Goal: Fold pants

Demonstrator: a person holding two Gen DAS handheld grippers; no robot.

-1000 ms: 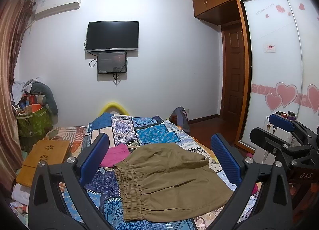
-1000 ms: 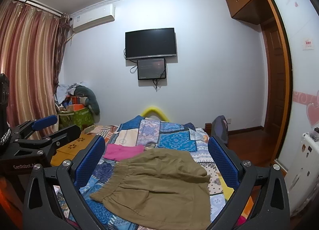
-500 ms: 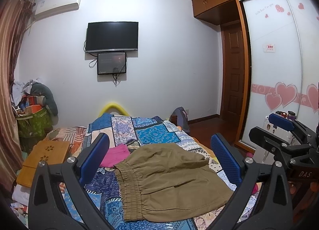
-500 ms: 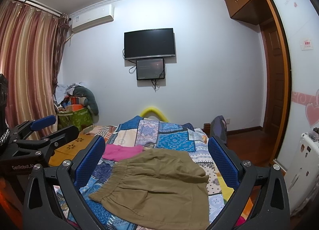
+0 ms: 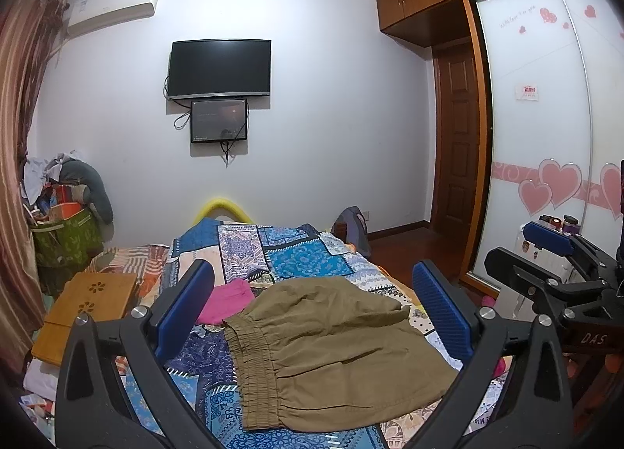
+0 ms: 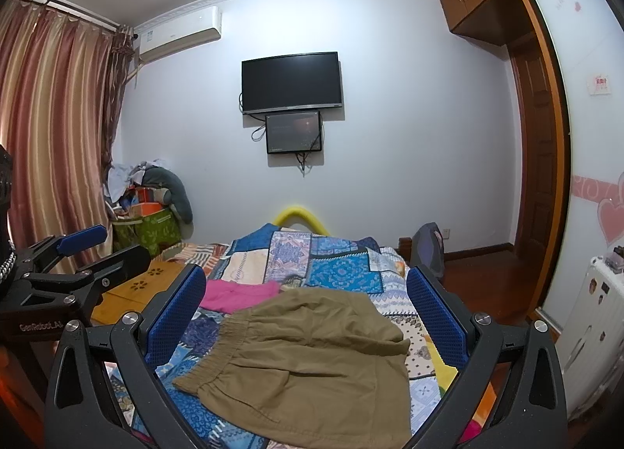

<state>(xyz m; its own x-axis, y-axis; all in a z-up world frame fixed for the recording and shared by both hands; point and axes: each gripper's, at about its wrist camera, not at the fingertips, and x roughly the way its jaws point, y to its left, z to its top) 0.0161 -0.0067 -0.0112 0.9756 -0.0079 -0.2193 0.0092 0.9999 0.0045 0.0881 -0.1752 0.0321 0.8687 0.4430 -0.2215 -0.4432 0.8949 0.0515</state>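
While pants lie spread on bed for folding, left gripper and right gripper hover near, fingers released.

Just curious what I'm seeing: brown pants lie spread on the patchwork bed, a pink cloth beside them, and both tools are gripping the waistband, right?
Not quite: in both wrist views the left tool and right tool hang open above the pants, touching nothing. The rest holds.
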